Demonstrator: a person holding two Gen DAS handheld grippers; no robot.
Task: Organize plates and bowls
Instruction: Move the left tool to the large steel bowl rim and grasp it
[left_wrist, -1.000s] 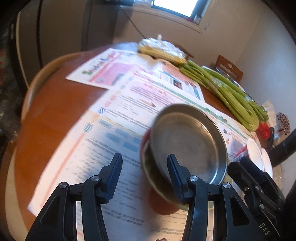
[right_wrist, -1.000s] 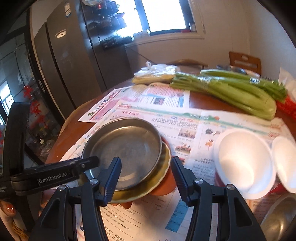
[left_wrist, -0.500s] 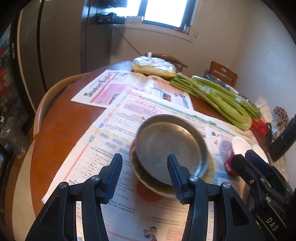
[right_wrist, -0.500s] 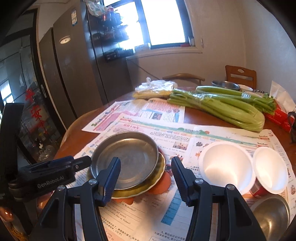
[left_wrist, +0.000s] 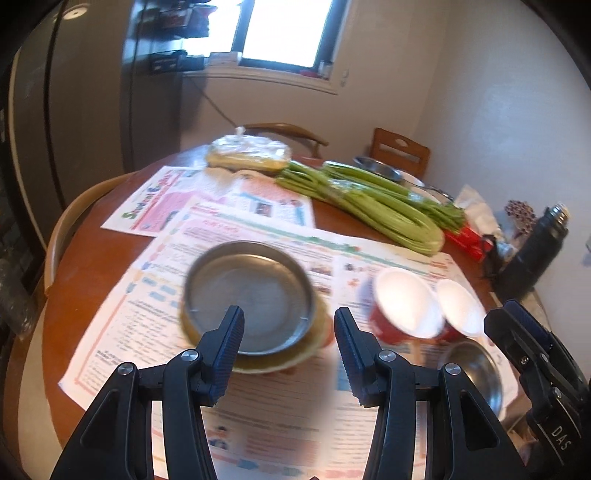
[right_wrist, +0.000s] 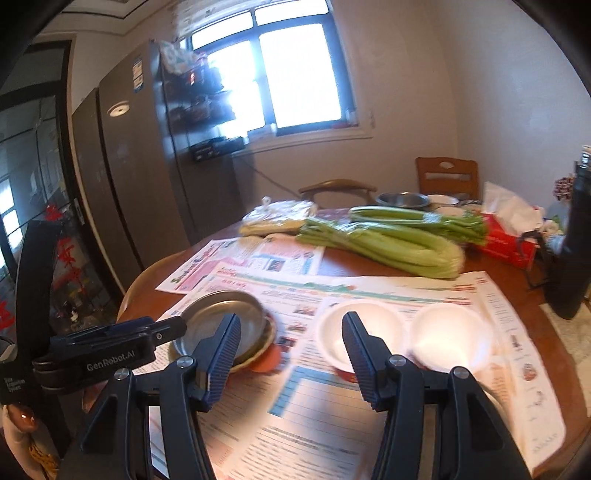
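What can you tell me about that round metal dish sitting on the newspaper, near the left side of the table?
The metal plate is round and shallow, dull grey steel by its look, with a flat bottom and a low upright rim. It is empty and sits level, stacked inside a wider yellowish plate with a scalloped edge, which rests on something orange on the newspaper. Two white-lined red bowls stand apart to its right. Neither gripper touches it; the left gripper hovers open in front of it.
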